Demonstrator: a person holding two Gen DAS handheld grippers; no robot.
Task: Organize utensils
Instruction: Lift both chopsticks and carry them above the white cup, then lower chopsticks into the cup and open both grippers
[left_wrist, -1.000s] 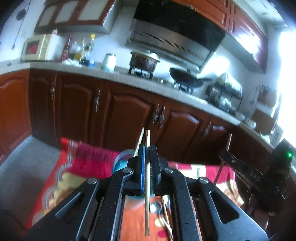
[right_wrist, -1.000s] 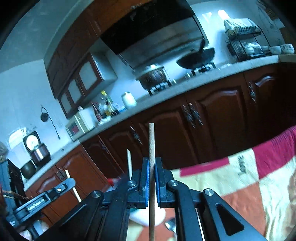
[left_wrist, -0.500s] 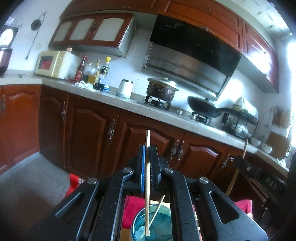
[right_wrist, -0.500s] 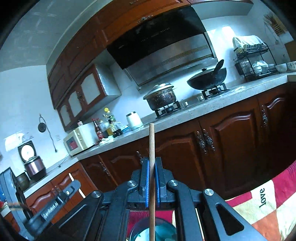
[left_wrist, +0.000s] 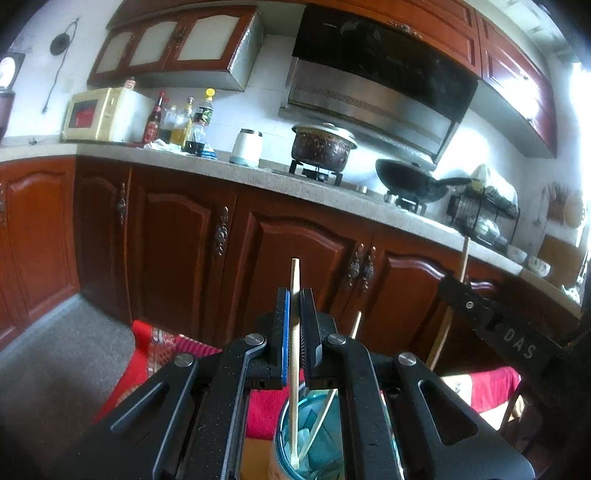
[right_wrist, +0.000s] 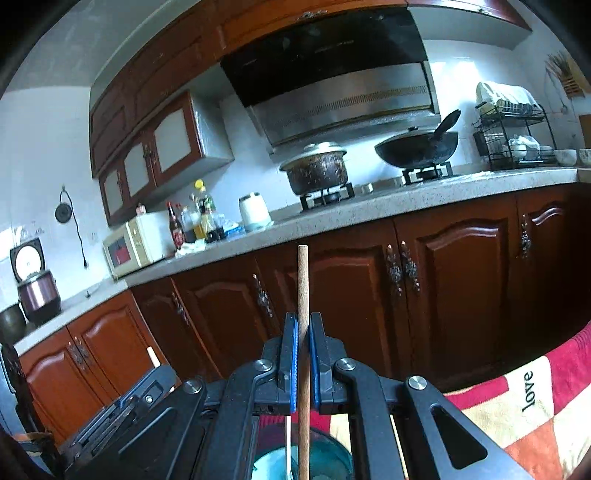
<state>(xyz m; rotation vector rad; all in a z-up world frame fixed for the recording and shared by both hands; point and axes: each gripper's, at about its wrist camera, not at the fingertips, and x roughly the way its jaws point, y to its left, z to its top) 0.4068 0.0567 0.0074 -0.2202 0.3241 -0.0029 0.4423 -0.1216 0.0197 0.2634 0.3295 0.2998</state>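
Observation:
My left gripper (left_wrist: 294, 295) is shut on a pale chopstick (left_wrist: 294, 275) held upright, its lower end down inside a blue-green glass cup (left_wrist: 280, 424). Another pale chopstick (left_wrist: 322, 419) leans in that cup. My right gripper (right_wrist: 303, 319) is shut on a brown wooden stick (right_wrist: 303, 280), also upright, its lower end just above the same cup (right_wrist: 334, 456). Each gripper shows in the other's view: the right gripper (left_wrist: 456, 282) to the right, the left gripper (right_wrist: 155, 373) at lower left.
A red, orange and cream patchwork cloth (right_wrist: 535, 417) covers the table under the cup. Beyond it run dark wooden cabinets (left_wrist: 177, 240) and a stone counter (left_wrist: 258, 177) with a pot, a wok, bottles, a microwave and a dish rack.
Both grippers moved with their sticks until the cup lies right beneath them. The pale chopstick's lower end now sits inside the cup. The two grippers came closer together.

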